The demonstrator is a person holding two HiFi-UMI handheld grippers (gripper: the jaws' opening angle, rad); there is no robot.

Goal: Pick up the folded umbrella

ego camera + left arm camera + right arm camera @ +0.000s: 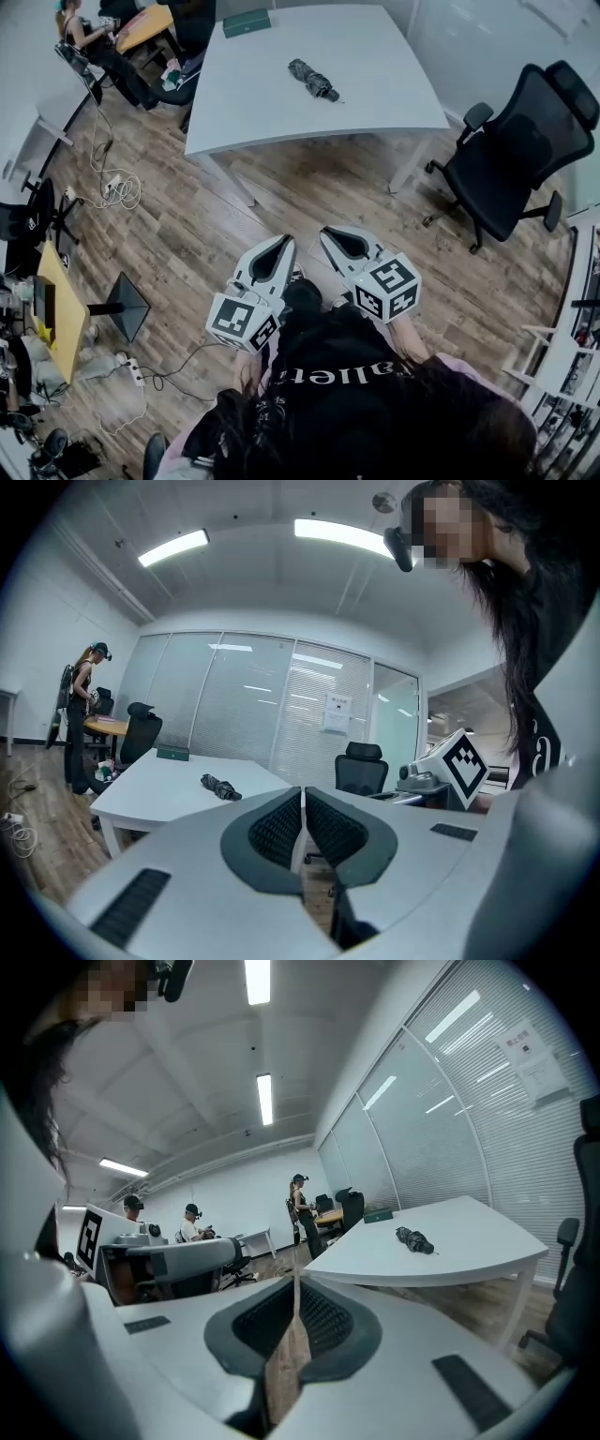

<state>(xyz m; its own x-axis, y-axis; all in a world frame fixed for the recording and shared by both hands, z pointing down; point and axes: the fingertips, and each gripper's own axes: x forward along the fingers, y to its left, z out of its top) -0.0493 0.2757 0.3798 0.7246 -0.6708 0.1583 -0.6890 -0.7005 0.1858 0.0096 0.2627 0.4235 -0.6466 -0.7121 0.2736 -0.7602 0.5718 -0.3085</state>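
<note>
Jaws of my left gripper (pixel 302 793) are pressed together, pad against pad, and they grasp nothing. My right gripper (pixel 297 1283) is clenched in the same way, also with nothing inside it. In the head view I hold both side by side in front of my body, above the wooden floor (pixel 234 225). Their tips are directed toward the white table (pixel 394 94) and a little downward.

The folded umbrella (pixel 313 81) lies flat on the table top, near its middle, well apart from both grippers. It is dark and lies at an angle to the table edges. In the left gripper view it shows to the left of the closed jaws, and in the right gripper view to the right of them.

A dark green box (pixel 247 22) rests at the far edge of the same table, apart from the umbrella. A black office chair (pixel 516 141) stands on the floor to the right of the table. At the far left a person (pixel 89 37) is beside another desk (pixel 142 26), and loose cables (pixel 114 187) lie on the floor near there.
</note>
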